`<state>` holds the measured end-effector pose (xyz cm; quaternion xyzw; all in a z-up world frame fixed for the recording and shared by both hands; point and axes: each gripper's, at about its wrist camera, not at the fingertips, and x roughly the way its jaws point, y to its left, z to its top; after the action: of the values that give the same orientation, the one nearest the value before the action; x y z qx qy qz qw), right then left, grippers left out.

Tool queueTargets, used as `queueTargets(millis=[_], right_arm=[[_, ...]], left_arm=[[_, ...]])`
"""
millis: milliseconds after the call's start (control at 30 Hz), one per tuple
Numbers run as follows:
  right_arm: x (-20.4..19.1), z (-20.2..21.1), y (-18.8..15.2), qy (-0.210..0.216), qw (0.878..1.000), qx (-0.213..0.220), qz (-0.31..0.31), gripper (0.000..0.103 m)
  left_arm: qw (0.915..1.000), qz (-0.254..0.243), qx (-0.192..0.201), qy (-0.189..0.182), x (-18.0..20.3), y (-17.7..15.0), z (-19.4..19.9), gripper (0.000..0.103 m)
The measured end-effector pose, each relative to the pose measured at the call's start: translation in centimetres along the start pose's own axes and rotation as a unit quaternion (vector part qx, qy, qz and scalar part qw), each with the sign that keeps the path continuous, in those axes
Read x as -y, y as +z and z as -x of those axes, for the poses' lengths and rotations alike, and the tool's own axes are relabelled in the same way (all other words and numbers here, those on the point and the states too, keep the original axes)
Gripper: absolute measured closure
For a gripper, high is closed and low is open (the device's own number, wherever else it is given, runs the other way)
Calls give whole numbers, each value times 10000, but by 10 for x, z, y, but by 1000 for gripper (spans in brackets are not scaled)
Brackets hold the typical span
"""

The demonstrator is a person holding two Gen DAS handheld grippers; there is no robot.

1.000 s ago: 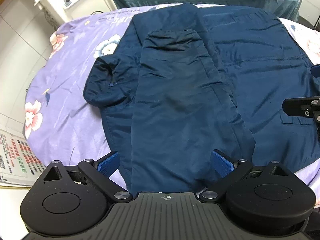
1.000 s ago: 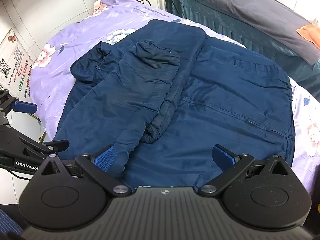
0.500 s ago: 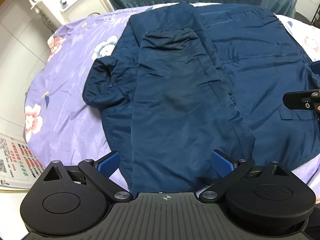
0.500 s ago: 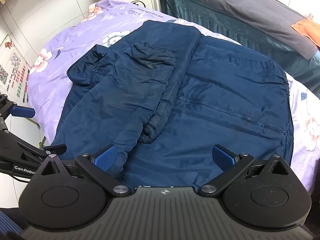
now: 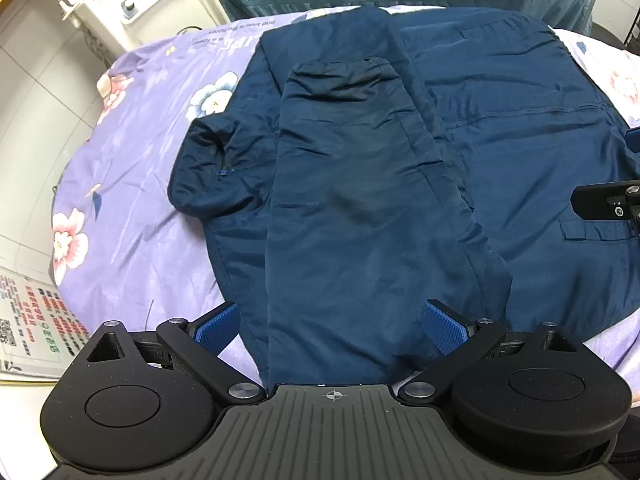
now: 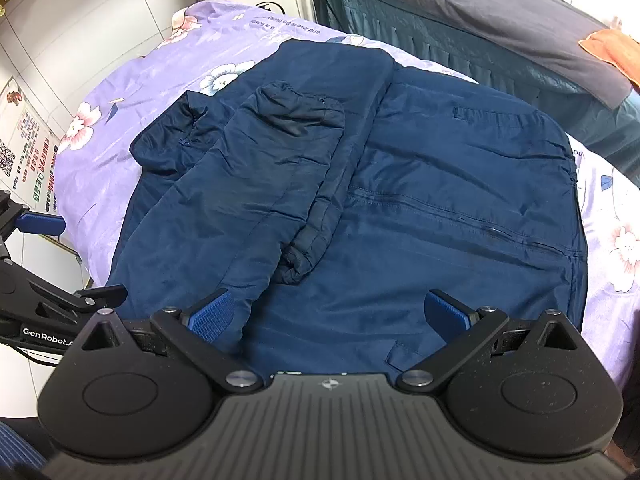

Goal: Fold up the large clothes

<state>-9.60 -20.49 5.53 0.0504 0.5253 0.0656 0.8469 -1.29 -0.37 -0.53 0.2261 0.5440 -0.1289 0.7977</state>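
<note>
Both hand-held grippers, left (image 5: 332, 320) and right (image 6: 328, 314), are held spread and empty above the large navy padded jacket (image 6: 440, 220), laid flat on the purple floral bedsheet (image 6: 132, 92). Its unfolded right side should probably be pinched at the hem and carried across evenly.

A dark blue jacket (image 5: 500, 168) lies spread on a bed with a purple flowered sheet (image 5: 132, 168), one sleeve (image 5: 352, 200) folded over its body. The left gripper (image 5: 332, 322) hovers at the near edge, jaws wide apart, holding nothing. The right gripper (image 5: 608, 204) pokes in at the right edge.
</note>
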Motion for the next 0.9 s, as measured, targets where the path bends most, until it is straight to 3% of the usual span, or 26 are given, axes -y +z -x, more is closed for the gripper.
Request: queueTargets(millis=[900], right_arm=[[1, 3, -3, -55, 10000, -9, -39, 2]], left_arm=[[10000, 66, 13, -20, -2, -1, -1, 0]])
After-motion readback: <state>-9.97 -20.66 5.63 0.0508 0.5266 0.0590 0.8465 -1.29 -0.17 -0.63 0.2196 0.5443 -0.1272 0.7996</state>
